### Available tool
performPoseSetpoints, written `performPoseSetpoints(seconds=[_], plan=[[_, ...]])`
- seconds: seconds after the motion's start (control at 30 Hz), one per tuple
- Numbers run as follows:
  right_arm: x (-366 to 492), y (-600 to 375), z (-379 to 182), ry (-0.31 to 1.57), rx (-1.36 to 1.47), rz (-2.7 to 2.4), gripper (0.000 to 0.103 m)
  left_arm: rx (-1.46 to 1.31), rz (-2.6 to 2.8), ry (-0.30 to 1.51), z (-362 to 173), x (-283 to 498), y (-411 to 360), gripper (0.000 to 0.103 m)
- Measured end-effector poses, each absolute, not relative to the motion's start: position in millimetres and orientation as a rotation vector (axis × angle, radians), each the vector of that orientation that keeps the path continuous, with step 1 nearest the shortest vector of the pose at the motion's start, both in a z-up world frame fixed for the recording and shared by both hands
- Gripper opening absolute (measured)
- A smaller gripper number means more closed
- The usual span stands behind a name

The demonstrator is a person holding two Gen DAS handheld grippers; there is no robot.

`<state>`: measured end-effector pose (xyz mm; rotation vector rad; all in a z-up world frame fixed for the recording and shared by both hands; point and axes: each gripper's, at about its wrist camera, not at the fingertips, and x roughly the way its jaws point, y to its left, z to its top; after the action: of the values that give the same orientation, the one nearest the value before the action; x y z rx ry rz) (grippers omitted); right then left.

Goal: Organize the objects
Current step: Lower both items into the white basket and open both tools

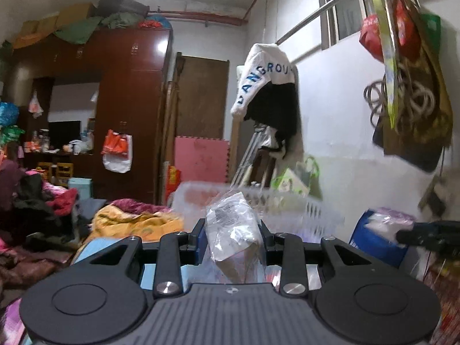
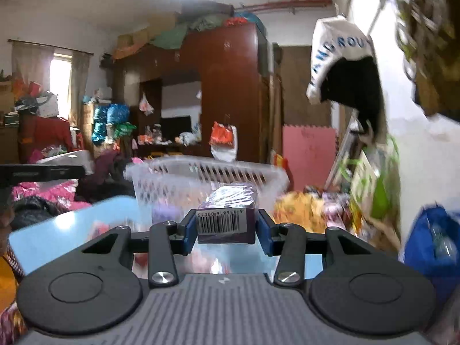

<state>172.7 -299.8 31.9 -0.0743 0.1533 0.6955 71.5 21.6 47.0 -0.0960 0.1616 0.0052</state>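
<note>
A cluttered room lay ahead of both claws, with a dark wooden wardrobe (image 1: pixel 129 109) far beyond them. Nearer, just past the fingertips in both wrist views, stood a white slatted plastic basket (image 2: pixel 207 178), which looked like the likely place for the items. The left claw (image 1: pixel 232 234) was pinched on a crinkly clear plastic packet (image 1: pixel 233 224), which stuck up between the blue pads and sagged below them. The right claw (image 2: pixel 225 227) was clamped on a small purple box (image 2: pixel 227 221), barcode end facing the camera, with the box jutting forward toward the basket. A blue bag (image 2: pixel 434 241) sat low to the right of the right claw. To do this step well, each claw would probably need to clear the basket rim before letting go, keeping the soft packet squeezed firmly since it could slip.
</note>
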Motion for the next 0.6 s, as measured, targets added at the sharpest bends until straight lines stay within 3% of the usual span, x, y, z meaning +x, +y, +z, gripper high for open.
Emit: performPoseSetpoints(seconds=[0.17, 0.37, 0.43, 0.47, 0.5, 0.57, 0.6], plan=[[213.7, -250.2, 68.3, 0.161, -0.110, 0.745, 0.047, -0.121, -0.021, 0.261, 84.6, 151.6, 22.9, 0.038], [259.2, -194.5, 73.0, 0.227, -0.177, 0.773, 0.047, -0.137, 0.027, 0.366, 72.7, 218.0, 26.2, 0.041], [267.4, -191.7, 68.5, 0.246, -0.170, 0.790, 0.047, -0.119, 0.060, 0.384, 68.5, 229.0, 26.8, 0.060], [271.4, -189.8, 66.5, 0.258, -0.169, 0.792, 0.049, -0.117, 0.082, 0.399, 66.2, 232.9, 28.9, 0.074], [274.2, -189.5, 64.2, 0.264, -0.165, 0.788, 0.054, -0.120, 0.090, 0.410, 64.0, 236.5, 30.3, 0.078], [273.6, -192.2, 60.9, 0.268, -0.164, 0.772, 0.089, -0.129, 0.082, 0.427, 61.8, 236.9, 33.3, 0.078], [270.5, -196.0, 60.3, 0.261, -0.162, 0.758, 0.095, -0.128, 0.071, 0.422, 60.9, 231.2, 33.9, 0.078]])
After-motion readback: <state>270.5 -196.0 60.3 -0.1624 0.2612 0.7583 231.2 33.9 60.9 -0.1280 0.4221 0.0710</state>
